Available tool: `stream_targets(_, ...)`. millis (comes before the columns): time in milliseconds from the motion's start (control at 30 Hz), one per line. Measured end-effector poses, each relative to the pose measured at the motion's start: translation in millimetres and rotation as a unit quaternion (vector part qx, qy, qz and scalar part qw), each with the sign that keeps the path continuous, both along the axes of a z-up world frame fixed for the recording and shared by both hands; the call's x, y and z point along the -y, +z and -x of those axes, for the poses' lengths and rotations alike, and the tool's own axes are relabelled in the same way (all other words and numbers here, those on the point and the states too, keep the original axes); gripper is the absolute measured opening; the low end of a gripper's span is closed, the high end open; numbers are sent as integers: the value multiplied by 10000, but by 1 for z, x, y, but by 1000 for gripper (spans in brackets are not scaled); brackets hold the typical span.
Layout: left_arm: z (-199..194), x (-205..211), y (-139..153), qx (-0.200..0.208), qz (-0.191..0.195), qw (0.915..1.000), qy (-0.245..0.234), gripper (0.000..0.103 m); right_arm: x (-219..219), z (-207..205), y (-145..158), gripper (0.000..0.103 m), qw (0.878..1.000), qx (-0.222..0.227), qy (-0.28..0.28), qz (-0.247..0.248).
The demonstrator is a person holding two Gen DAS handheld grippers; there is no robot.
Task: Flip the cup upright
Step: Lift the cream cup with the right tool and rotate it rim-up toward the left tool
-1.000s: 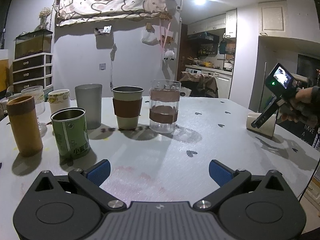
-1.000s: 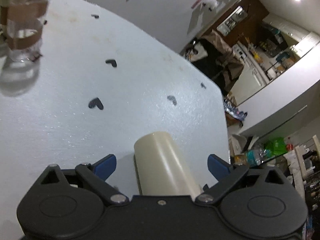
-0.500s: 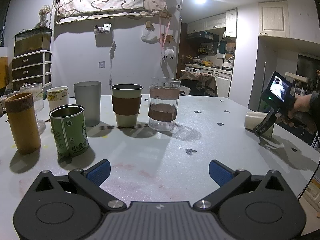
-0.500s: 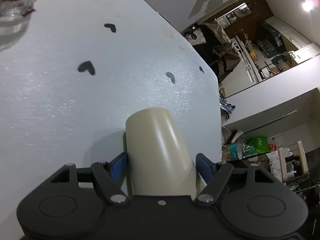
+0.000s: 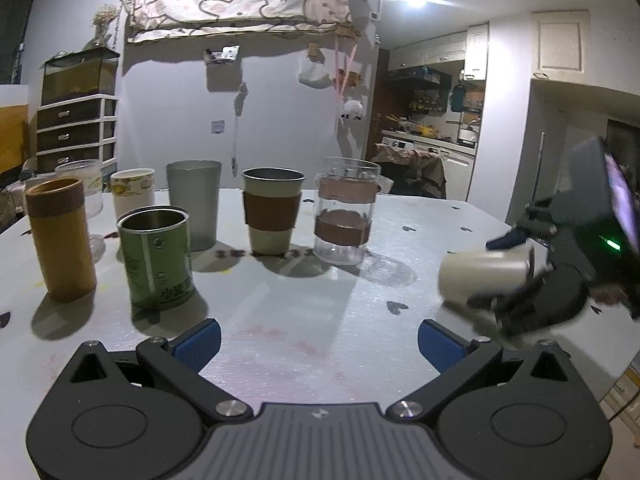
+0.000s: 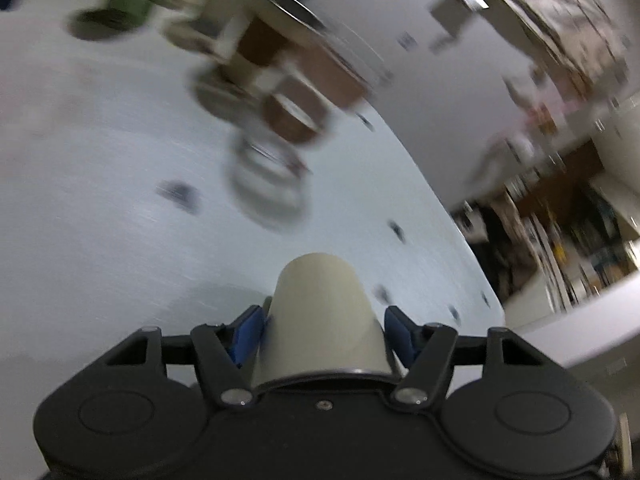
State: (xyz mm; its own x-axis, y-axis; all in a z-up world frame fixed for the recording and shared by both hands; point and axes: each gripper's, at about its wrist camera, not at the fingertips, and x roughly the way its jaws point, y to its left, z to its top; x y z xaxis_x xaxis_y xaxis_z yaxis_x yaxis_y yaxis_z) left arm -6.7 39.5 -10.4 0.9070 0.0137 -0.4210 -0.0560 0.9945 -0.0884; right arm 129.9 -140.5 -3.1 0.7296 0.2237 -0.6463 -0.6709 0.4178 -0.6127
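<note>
Kitchen-side white table (image 5: 288, 320), its far half lined with upright cups, cream cup lifted at the right edge.

Half a second before, the cream cup (image 6: 320, 320) stood mouth-down on the table with the right gripper (image 6: 322, 334) closing round it; now it hung clear of the surface, lying roughly sideways, base pointing away from the gripper, blue pads pressed on both flanks. The blurred right view suggested a fast wrist roll, so the flip looked about half done. The left gripper (image 5: 318, 340) hovered low, fingers spread wide and holding nothing. Green tin (image 5: 158, 256), banded glass (image 5: 346, 210) and sleeved cup (image 5: 272, 210) stood well apart from it.
</note>
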Motion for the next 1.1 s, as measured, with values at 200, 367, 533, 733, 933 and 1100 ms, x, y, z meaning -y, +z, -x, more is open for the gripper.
stream_targets(200, 1, -13, 3, 19, 133, 9998, 140, 103, -22, 63, 9, 67, 9920, -325, 1147, -423)
stream_targets(367, -8, -17, 5, -7, 176, 9998, 86, 103, -31, 115, 16, 66, 9707, -584, 2268, -540)
stream_targets(533, -26, -19, -7, -345, 158, 9993, 27, 103, -41, 139, 9, 66, 9611, -383, 2716, -335)
stream_targets(733, -28, -23, -14, -501, 186, 9986, 40, 103, -38, 139, 10, 78, 9686, 2, 2445, -439)
stream_targets(933, -22, -24, -16, -550, 244, 9981, -151, 103, -8, 134, 13, 85, 9802, 92, 1824, -768)
stream_targets(1100, -19, -21, -18, -611, 378, 9969, -324, 103, 13, 116, 10, 85, 9879, 57, 1098, -1090)
